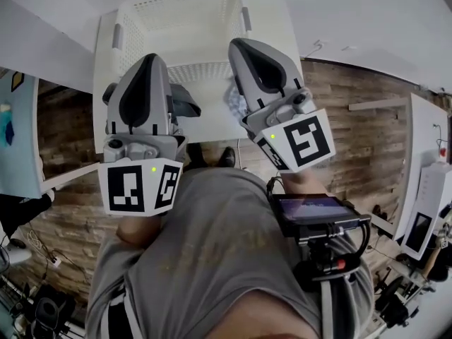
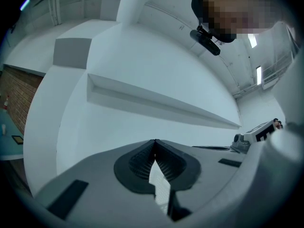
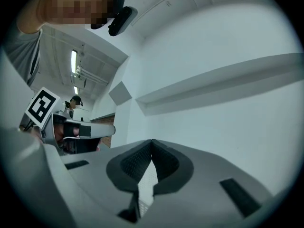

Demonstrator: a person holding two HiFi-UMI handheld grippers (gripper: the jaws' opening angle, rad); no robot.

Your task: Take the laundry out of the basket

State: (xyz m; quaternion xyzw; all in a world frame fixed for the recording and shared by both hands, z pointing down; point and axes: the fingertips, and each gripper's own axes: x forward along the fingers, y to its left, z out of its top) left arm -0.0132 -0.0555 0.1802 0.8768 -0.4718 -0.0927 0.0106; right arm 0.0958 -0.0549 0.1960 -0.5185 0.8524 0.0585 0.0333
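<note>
Basket point(image 1: 141, 34) is sitting on white desk point(image 1: 212, 122); plank floor point(image 1: 353, 111) is lying beside desk. Left hand-held gripper point(image 1: 150, 58) and right hand-held gripper point(image 1: 241, 44) are hovering over desk, jaws together, empty.

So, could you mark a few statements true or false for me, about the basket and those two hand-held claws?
1. The basket is white. True.
2. The floor looks like wood planks. True.
3. The basket stands on the floor. False: it stands on the white table.
4. Both claws have their jaws wide apart. False: the left gripper and the right gripper each have their jaw tips together.
</note>
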